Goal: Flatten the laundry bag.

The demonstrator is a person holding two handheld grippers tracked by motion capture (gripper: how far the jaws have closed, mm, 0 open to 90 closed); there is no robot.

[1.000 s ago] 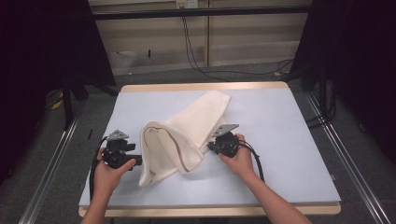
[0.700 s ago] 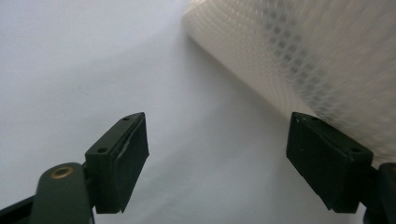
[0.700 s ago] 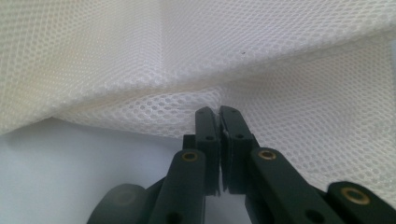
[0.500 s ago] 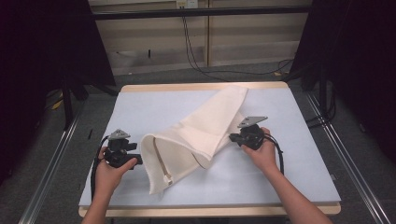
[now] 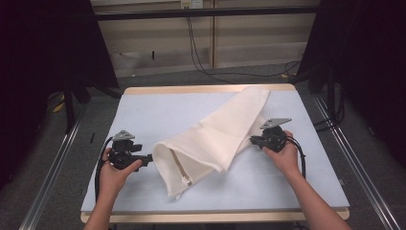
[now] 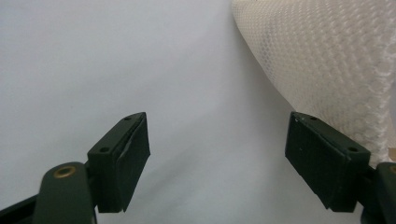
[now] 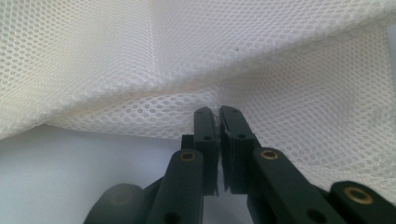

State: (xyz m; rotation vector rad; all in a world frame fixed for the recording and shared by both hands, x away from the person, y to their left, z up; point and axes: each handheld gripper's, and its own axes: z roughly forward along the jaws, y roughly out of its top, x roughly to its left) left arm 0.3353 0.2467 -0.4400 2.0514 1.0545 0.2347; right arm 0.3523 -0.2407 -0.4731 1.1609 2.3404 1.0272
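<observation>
A white mesh bag [image 5: 215,139] lies slantwise across the pale blue table top [image 5: 163,108], its zippered mouth [image 5: 181,168] towards the front left. My right gripper [image 5: 253,140] pinches the bag's right edge. In the right gripper view the mesh [image 7: 140,70] gathers into the tips of that gripper [image 7: 218,116], whose jaws have just eased apart to a thin slit with the mesh edge still caught between them. My left gripper [image 5: 148,157] rests on the table just left of the bag's mouth, open. Bare table lies between the jaws of the left gripper [image 6: 217,158], and the mesh [image 6: 327,60] lies beside the right jaw.
The table's wooden rim [image 5: 206,89] runs along the far edge. Metal rails [image 5: 356,153] flank the table on both sides. Cables [image 5: 201,52] trail on the floor behind it. Bare table top lies at the back left and the front right.
My right gripper has moved right with the bag's edge in it, drawing the mesh out wider and flatter across the table. The left gripper has stayed put.
</observation>
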